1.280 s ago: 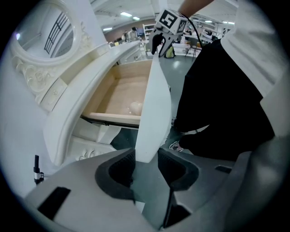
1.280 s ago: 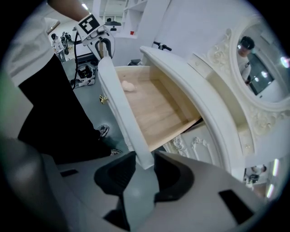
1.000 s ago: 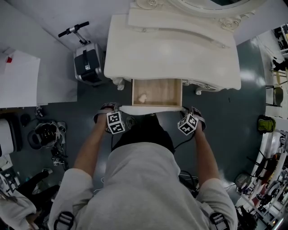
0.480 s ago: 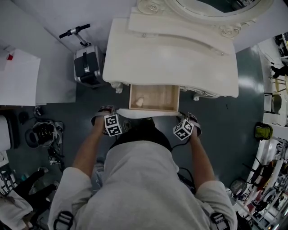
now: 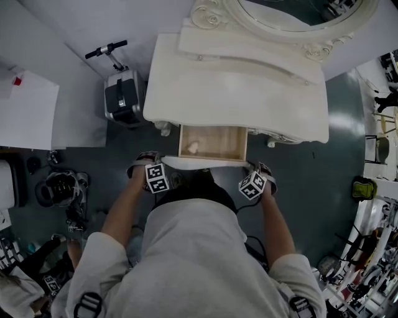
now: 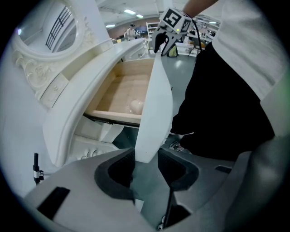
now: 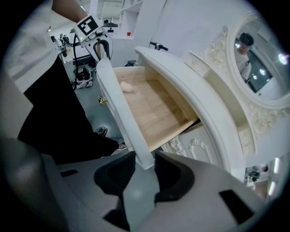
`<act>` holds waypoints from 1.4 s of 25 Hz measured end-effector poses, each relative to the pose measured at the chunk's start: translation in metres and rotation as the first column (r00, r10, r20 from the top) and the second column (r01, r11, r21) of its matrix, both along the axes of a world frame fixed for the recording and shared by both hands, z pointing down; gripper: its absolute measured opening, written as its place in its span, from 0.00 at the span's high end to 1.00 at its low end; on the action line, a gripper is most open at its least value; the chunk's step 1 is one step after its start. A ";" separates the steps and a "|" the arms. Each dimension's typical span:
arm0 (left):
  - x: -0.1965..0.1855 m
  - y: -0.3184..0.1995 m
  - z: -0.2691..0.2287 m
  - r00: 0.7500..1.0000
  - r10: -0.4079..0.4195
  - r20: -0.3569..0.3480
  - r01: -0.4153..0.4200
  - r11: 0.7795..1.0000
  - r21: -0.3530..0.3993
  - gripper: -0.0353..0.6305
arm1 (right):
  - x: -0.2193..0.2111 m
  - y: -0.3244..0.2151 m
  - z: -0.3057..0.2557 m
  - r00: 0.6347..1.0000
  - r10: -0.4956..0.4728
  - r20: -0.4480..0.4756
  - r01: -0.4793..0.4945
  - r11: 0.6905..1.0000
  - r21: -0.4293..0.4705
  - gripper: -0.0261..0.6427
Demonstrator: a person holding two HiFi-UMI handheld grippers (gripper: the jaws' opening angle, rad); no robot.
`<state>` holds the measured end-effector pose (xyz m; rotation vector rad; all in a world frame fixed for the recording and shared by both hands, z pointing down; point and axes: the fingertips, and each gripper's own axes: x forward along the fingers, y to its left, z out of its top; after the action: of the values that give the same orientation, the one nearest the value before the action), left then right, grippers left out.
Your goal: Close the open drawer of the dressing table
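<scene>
Left gripper [image 6: 146, 166]: clenched on the left end of the drawer front [image 5: 205, 163]. The white panel's end stood between its two pads, and both pressed against it. The gripper pointed steeply down.
Right gripper [image 7: 145, 164]: clenched on the right end of the same panel, one pad on each face. It also pointed steeply down.
Drawer [image 5: 214, 141]: open and drawn out of the counter. It lay just beyond both grippers and between them, with its pale wood bottom showing.
Drawer front: a slim white panel that ran from one gripper across to the other, on the side of the drawer nearest the person.
Small pale lump [image 5: 193, 147]: lay on the drawer's wood bottom, just past the panel and on the left gripper's side. What it was could not be made out.
Counter [image 5: 236, 87]: cream-white top beyond the drawer, farther from both grippers than the drawer was.
Mirror [image 5: 292, 12]: oval, in a carved pale frame, at the counter's far edge.
Person [image 5: 193, 261]: wore a grey top, with one forearm reaching forward to each gripper.
Black machine with a handlebar [image 5: 121, 93]: stood on the dark floor [image 5: 298, 168], beyond and to the left of the left gripper, beside the counter.
</scene>
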<state>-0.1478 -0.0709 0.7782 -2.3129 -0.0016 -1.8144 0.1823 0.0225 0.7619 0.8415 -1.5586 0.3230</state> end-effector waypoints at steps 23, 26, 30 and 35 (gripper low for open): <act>0.004 -0.012 -0.001 0.999 -0.016 0.041 0.016 1.000 0.002 0.71 | 0.004 -0.012 -0.002 1.000 0.000 0.014 0.000 1.000 0.025 0.75; 0.004 -0.013 -0.001 0.999 -0.019 0.044 0.019 1.000 0.004 0.71 | 0.004 -0.013 -0.001 1.000 -0.001 0.018 0.001 1.000 0.025 0.75; 0.004 -0.013 -0.002 0.998 -0.027 0.048 0.027 1.000 0.004 0.71 | 0.004 -0.012 -0.001 1.000 0.002 0.027 -0.002 1.000 0.019 0.75; 0.003 -0.016 -0.003 0.998 -0.033 0.045 0.033 0.999 0.007 0.71 | 0.003 -0.014 -0.003 1.000 0.001 0.028 -0.002 1.000 0.022 0.75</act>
<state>-0.1445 -0.0866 0.7753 -2.2804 0.0350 -1.8795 0.1853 0.0082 0.7592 0.8581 -1.5897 0.3205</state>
